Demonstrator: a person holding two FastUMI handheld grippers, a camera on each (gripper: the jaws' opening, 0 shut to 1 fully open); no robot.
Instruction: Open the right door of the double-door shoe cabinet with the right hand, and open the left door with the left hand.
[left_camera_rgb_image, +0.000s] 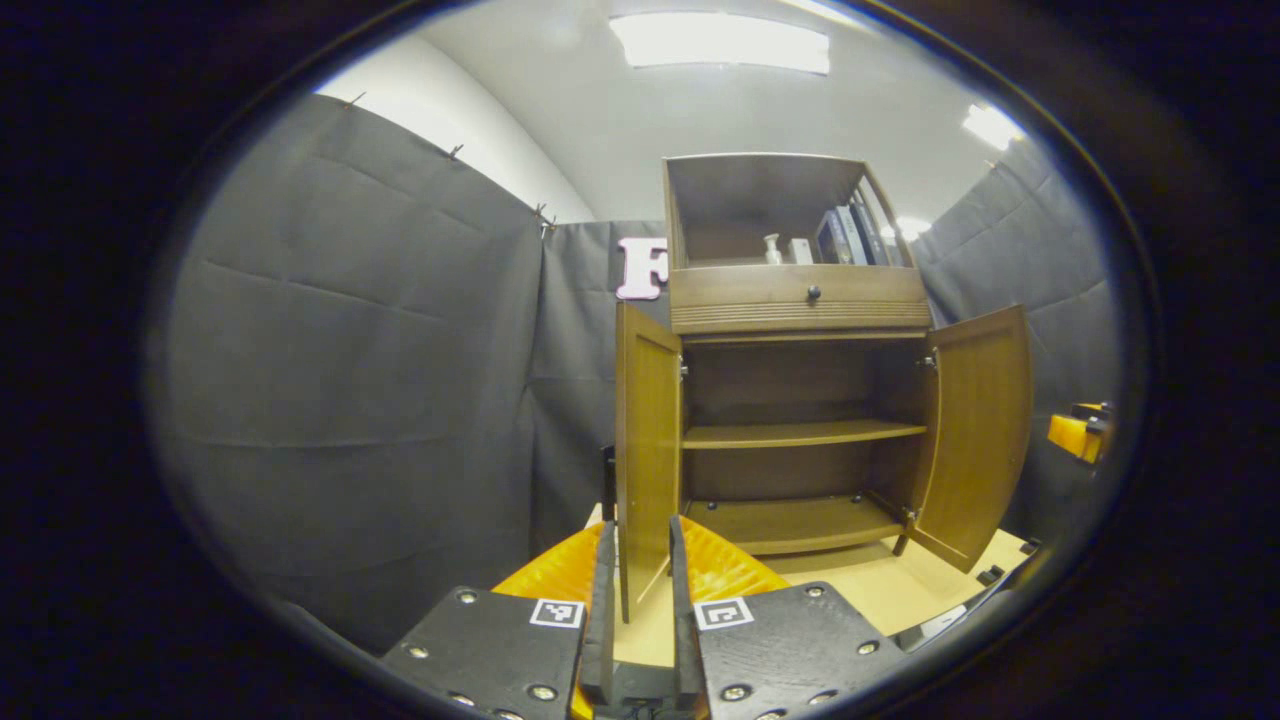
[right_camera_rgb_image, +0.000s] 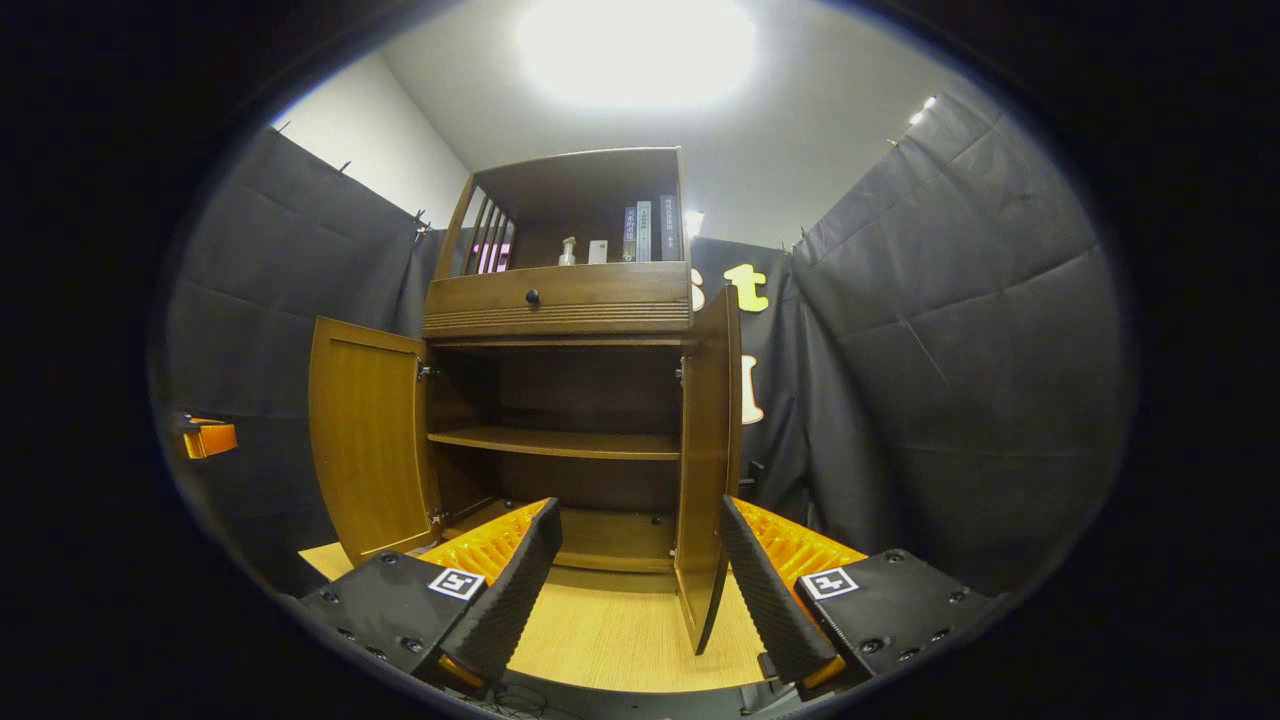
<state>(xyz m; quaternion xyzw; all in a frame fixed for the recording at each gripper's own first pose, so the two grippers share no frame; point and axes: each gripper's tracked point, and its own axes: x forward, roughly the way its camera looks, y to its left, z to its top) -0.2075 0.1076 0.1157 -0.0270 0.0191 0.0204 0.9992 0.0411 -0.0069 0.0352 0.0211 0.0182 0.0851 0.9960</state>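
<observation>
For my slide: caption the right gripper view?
Open right gripper faces the shoe cabinet, both doors swung open, shelves bare.

Bright ceiling lights (left_camera_rgb_image: 720, 42), overhead glare, fisheye-curved edges

Left door (left_camera_rgb_image: 648, 440) lower edge hidden between left gripper (left_camera_rgb_image: 640, 560) fingers; contact unclear. Other gripper (left_camera_rgb_image: 1078, 432) cut off at right edge, state unreadable. Books (right_camera_rgb_image: 645, 230), bottle (right_camera_rgb_image: 568, 250) on top shelf too small to identify. Right door (right_camera_rgb_image: 708, 450) seen edge-on, front face hidden.
</observation>
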